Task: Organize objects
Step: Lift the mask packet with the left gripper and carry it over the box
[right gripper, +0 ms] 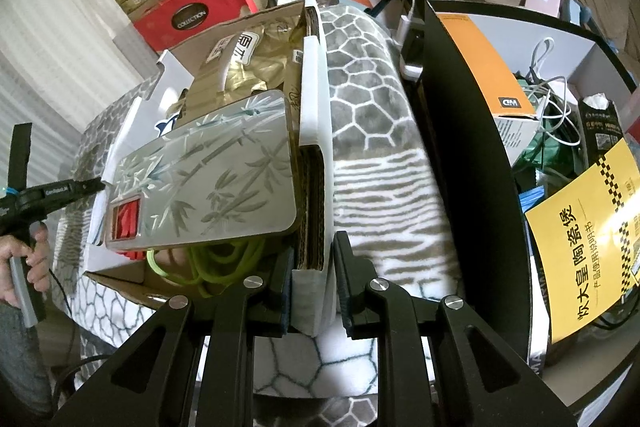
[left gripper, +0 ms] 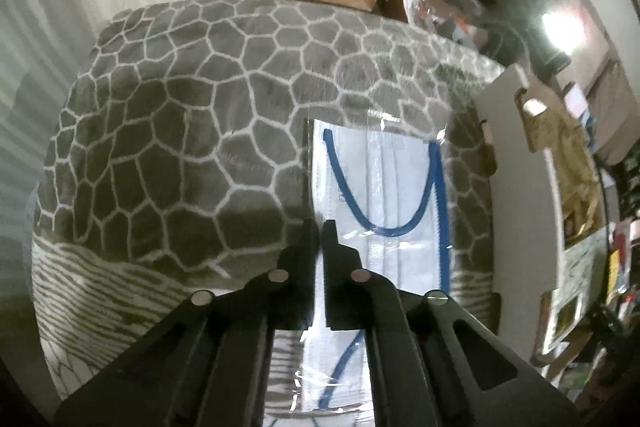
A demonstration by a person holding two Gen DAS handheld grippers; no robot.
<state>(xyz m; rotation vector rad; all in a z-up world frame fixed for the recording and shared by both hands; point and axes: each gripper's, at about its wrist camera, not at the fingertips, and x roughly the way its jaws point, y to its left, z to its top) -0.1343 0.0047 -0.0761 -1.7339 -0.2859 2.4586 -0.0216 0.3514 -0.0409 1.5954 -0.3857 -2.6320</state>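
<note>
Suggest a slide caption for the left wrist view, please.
Left tongs shut on the bagged face mask's edge atop the grey patterned blanket.

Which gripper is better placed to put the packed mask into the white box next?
Left, probably. The left gripper is shut on the edge of the packed mask lying on the blanket. The right gripper is busy, clamping the white box wall.

One packaged face mask (left gripper: 384,187), one cardboard box (right gripper: 316,131), one bamboo-print tin (right gripper: 208,183), one green cord (right gripper: 208,267) beneath the tin, one yellow booklet (right gripper: 584,239).
</note>
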